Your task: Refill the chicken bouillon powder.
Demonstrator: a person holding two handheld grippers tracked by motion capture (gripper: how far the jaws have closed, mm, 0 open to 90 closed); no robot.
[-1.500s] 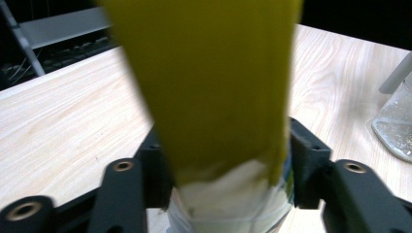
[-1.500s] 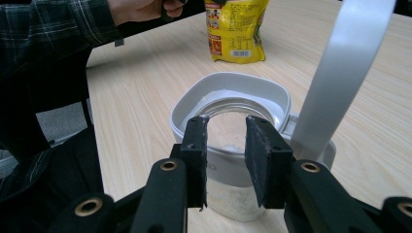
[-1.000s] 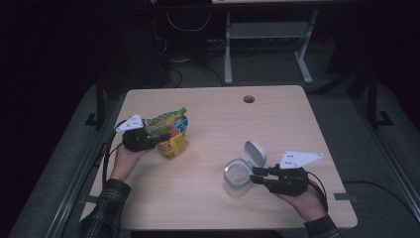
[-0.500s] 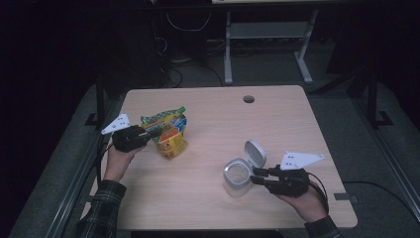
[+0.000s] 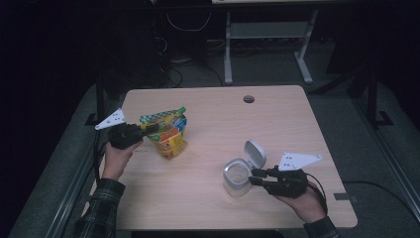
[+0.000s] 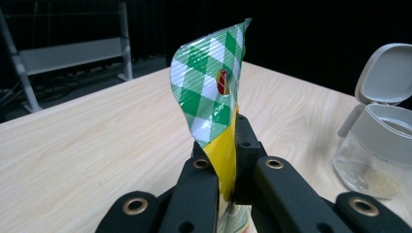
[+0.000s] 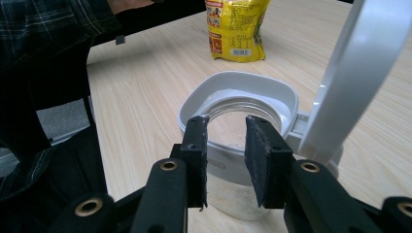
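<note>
A yellow snack bag (image 5: 171,135) with a green checked top stands at the table's left. My left gripper (image 5: 151,128) has just been closing and is now shut on the bag's top edge (image 6: 214,82), its pads (image 6: 206,165) pinching the foil. At front right stands a clear jar (image 5: 236,177) with a grey collar (image 7: 243,82); its flip lid (image 5: 255,152) is raised. My right gripper (image 5: 253,177) rests at the jar's near rim with its jaws (image 7: 226,141) partly apart; I see nothing pinched between them. The jar (image 6: 376,150) holds a thin layer of pale grains.
The wooden table (image 5: 277,129) has a cable hole (image 5: 248,99) near its far edge. A metal frame (image 5: 267,34) and cables stand on the dark floor behind it. A plaid sleeve (image 7: 43,48) fills the left of the right gripper view, with the bag (image 7: 235,26) beyond.
The left hand has drawn back to the left and risen a little, and its jaws have closed on the bag's top edge. The right hand and the jar have stayed put.
</note>
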